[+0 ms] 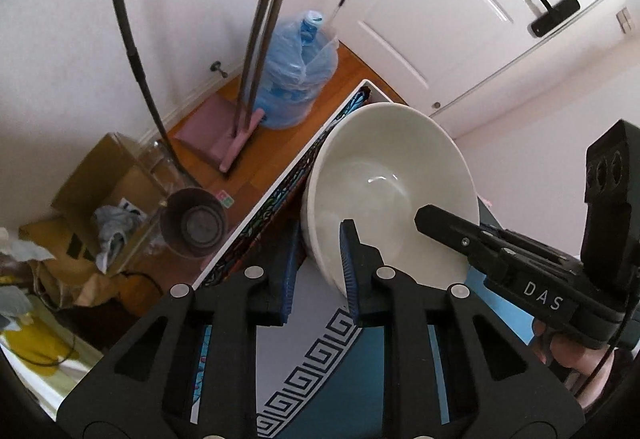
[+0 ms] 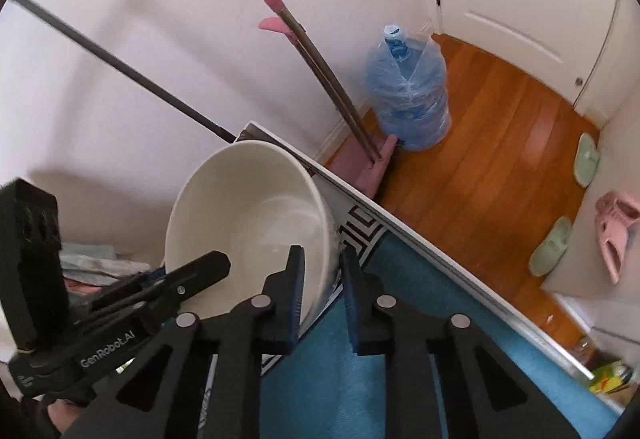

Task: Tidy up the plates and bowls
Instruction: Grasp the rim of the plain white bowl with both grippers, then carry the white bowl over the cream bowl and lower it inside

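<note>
**Bowl pinched at both sides of its rim**

Bowl (image 1: 384, 175), large, cream-white and empty, stood tilted at the far edge of the desk (image 2: 332, 391), which wore a blue cloth with a black-and-white key border. Beyond the desk edge, on the wooden floor (image 2: 500, 159), stood a blue water jug (image 2: 412, 99) wrapped in plastic, just beside a pink-handled mop (image 2: 320, 55) leaning on the wall. The left gripper (image 1: 320, 271) had closed its blue-padded fingers (image 1: 348, 271) across the bowl's near rim, one inside, one outside. The right gripper (image 2: 322, 287) clamped the opposite rim the same way, wall pinched between its pads.
</note>
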`<state>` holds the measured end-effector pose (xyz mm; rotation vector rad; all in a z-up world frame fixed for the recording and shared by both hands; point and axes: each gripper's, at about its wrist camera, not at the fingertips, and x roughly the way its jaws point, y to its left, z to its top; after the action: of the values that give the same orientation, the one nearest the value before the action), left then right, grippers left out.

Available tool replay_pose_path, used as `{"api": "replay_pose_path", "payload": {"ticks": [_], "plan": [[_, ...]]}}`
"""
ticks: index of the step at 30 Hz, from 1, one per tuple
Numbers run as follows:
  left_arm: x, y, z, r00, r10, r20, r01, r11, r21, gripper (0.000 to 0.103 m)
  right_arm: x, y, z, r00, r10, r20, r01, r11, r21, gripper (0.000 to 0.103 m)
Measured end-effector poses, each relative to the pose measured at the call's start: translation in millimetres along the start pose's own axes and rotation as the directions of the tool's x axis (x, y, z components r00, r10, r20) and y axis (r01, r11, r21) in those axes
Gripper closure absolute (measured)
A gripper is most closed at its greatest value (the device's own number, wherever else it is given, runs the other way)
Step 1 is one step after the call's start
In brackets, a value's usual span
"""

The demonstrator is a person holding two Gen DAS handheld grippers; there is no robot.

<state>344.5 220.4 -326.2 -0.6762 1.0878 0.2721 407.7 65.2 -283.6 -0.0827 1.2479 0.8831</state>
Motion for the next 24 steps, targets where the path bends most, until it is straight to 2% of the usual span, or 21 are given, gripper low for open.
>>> {"api": "replay_pose_path", "payload": {"ticks": [7,13,19,24], "plan": [[-16.6,-15.3,-2.8,1.000,0.014,0.018,-0.015,0.998,0.053,0.085,-17.8,2.4,-7.3,0.999,-0.011,0.034,0.010,1.000,0.017,0.087],[-55.4,-45.5,-17.4,0.999,0.003,0.044,-0.008,0.992,0.123,0.085,-63.8,9.2,-27.8,0.994,-0.021,0.104,0.017,0.999,0.039,0.087],[-113.1,-94.2,-56.3,0.996,-0.036,0.085,0.019,0.979,0.202,0.085,-140.3,11.1,-71.6,0.979,-0.052,0.196,0.038,0.997,0.072,0.087],[-152.6,-137.4,-104.6,0.991,-0.089,0.097,0.059,0.959,0.279,0.085,-205.5,6.0,-127.8,0.962,-0.098,0.255,0.073,0.992,0.104,0.087]]}}
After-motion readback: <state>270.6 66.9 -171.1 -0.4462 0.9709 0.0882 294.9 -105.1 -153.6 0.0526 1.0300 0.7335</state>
